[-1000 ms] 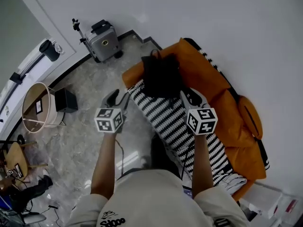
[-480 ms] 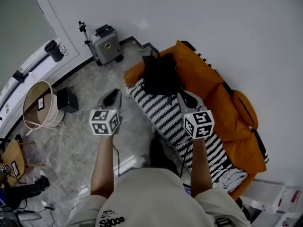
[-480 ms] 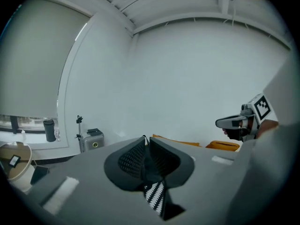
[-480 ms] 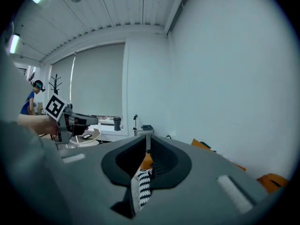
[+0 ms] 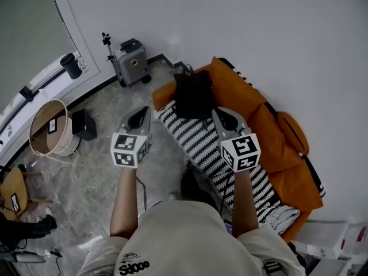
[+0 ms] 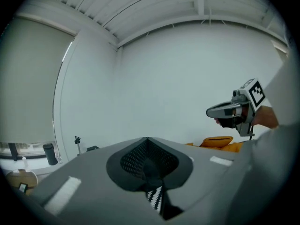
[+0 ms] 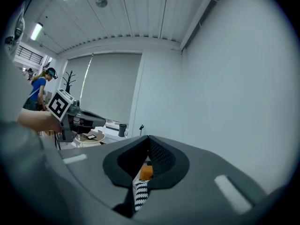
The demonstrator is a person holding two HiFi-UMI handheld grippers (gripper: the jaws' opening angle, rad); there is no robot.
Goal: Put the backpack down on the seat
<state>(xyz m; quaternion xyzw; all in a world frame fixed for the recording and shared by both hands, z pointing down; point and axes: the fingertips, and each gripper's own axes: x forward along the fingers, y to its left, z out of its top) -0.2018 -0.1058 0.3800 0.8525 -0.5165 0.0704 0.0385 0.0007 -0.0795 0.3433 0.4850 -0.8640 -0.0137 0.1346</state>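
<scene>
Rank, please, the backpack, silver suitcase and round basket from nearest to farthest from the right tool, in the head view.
1. Backpack, on the sofa, just ahead of the right tool.
2. Silver suitcase, farther back, leftward.
3. Round basket, far left.

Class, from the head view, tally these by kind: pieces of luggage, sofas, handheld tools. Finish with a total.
Luggage: 2 (black fabric backpack, grey hard-shell suitcase)
Sofas: 1 (orange cushioned sofa)
Tools: 2 (left tool, right tool)
Total: 5
</scene>
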